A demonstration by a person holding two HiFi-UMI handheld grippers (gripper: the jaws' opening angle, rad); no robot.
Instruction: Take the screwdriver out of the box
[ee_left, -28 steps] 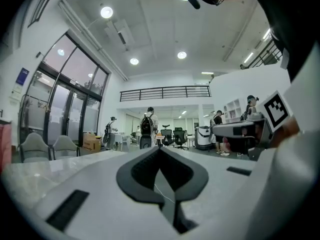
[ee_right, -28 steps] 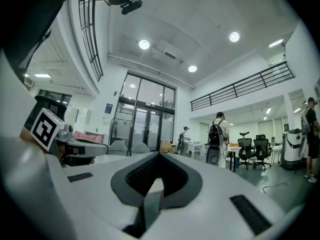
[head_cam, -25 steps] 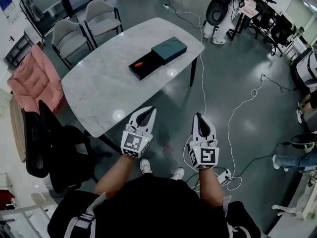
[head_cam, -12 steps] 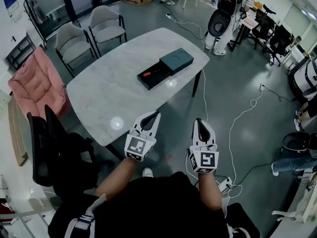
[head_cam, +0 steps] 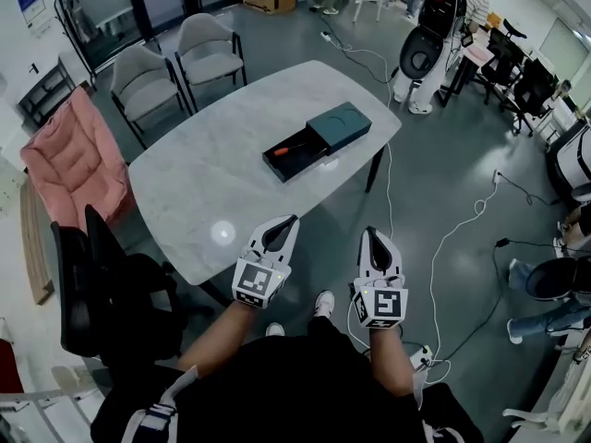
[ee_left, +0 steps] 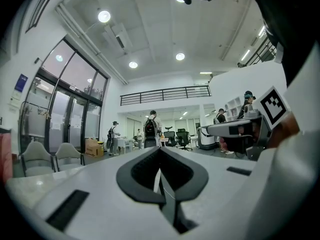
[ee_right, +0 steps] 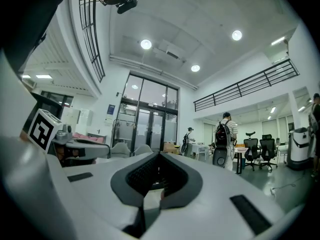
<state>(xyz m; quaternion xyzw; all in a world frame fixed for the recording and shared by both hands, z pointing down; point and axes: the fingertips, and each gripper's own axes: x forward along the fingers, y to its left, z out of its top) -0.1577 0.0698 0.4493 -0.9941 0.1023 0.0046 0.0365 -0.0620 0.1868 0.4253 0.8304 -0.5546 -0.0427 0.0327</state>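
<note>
**Two shut tools, a little nearer to the box**

We have walked a bit closer to the table (head_cam: pixel 212 173). A moment back the box sat higher up in the head view. Now it sits lower and looks nearer. Both tools came along with us, pointing straight ahead.

The left tool (head_cam: pixel 288 223) is shut tight with nothing in it, and its tip is right at the near edge of the table. The right tool (head_cam: pixel 371 236) looks shut and empty too. It hangs just off that edge, over the floor.

The box (head_cam: pixel 340 125) lies near the right end of the table. Its black tray (head_cam: pixel 307 161) is slid out toward the middle of the table. The screwdriver (head_cam: pixel 294 149), with its orange handle, lies in that tray, and nothing is touching it.

We think this is only the walk-up. Both tools are well apart from the box. To pick up the screwdriver, we must get closer and one tool must open first.
</note>
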